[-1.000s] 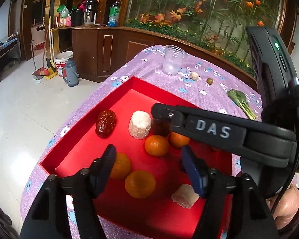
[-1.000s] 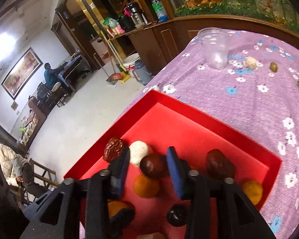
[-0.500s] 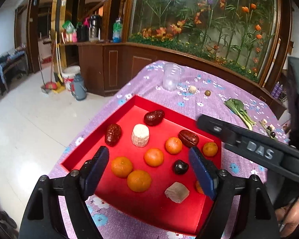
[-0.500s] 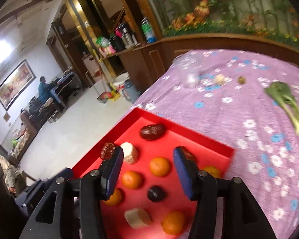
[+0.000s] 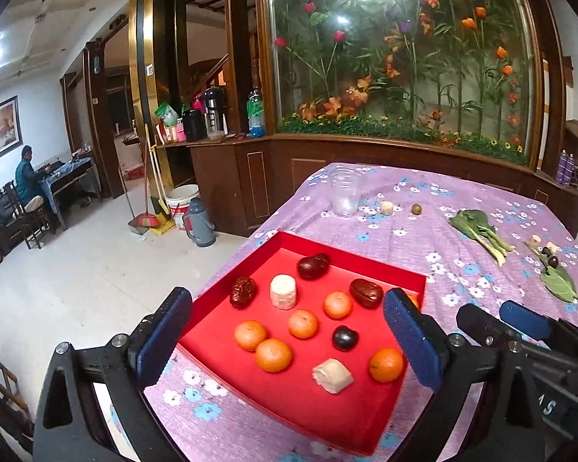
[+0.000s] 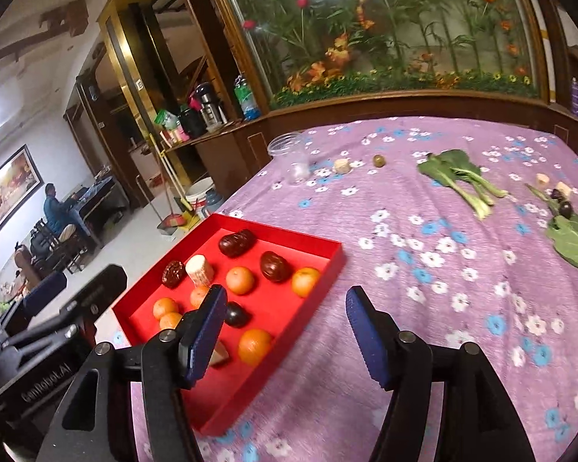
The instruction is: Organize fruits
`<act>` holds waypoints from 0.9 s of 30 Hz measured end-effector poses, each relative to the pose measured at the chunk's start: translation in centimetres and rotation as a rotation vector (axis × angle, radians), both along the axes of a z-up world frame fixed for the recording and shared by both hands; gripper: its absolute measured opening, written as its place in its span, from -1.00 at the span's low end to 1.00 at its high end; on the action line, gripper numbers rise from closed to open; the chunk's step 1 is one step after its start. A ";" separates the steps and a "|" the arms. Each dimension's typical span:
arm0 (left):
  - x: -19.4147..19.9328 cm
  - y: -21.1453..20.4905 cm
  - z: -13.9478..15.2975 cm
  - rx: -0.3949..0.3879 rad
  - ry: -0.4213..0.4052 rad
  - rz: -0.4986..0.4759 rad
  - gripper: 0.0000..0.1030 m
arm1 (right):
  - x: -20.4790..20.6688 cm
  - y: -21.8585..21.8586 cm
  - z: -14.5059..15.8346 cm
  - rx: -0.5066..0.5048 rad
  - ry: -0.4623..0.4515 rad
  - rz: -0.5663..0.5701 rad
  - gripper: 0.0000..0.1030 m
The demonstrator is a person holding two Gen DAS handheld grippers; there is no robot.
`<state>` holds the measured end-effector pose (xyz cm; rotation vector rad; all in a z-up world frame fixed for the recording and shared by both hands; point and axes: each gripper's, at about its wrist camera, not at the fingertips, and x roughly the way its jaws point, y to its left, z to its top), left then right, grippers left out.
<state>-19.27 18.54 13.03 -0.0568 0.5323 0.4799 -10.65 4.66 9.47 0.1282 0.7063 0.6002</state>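
Note:
A red tray (image 5: 350, 261) (image 6: 329, 269) lies on the purple flowered cloth. It holds several oranges (image 5: 273, 354) (image 6: 254, 346), three red dates (image 5: 366, 292), a dark plum (image 5: 344, 337) (image 6: 237, 314) and two pale chunks (image 5: 283, 291). My left gripper (image 5: 287, 342) is open and empty, raised above the tray's near side. My right gripper (image 6: 287, 335) is open and empty, above the tray's right edge. It also shows at the right of the left wrist view (image 5: 520, 321).
On the cloth beyond the tray stand a clear plastic cup (image 5: 344, 192) (image 6: 293, 158), a pale chunk (image 6: 341, 165), a small green fruit (image 6: 378, 160), a bok choy (image 6: 458, 181), leaves and small dark fruits (image 6: 564, 208). The table edge drops to the floor on the left.
The right gripper let go of a dark date in the tray, opened and drew back to the right. The left gripper also rose and pulled back, opening wider.

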 end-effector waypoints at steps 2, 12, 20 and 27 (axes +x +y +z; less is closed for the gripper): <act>0.0 -0.7 0.1 0.010 0.001 0.002 0.93 | -0.7 -0.8 0.0 -0.007 -0.018 -0.012 0.40; -0.2 -2.8 -0.6 0.001 0.039 -0.031 0.93 | -1.8 -3.5 -1.0 -0.027 -0.025 -0.045 0.42; -0.1 -2.9 -1.0 -0.017 0.042 -0.042 0.93 | -2.6 -3.1 -1.3 -0.066 -0.044 -0.042 0.46; -0.5 -2.5 -2.0 -0.093 0.032 -0.083 0.93 | -4.2 -1.9 -1.4 -0.133 -0.109 -0.027 0.55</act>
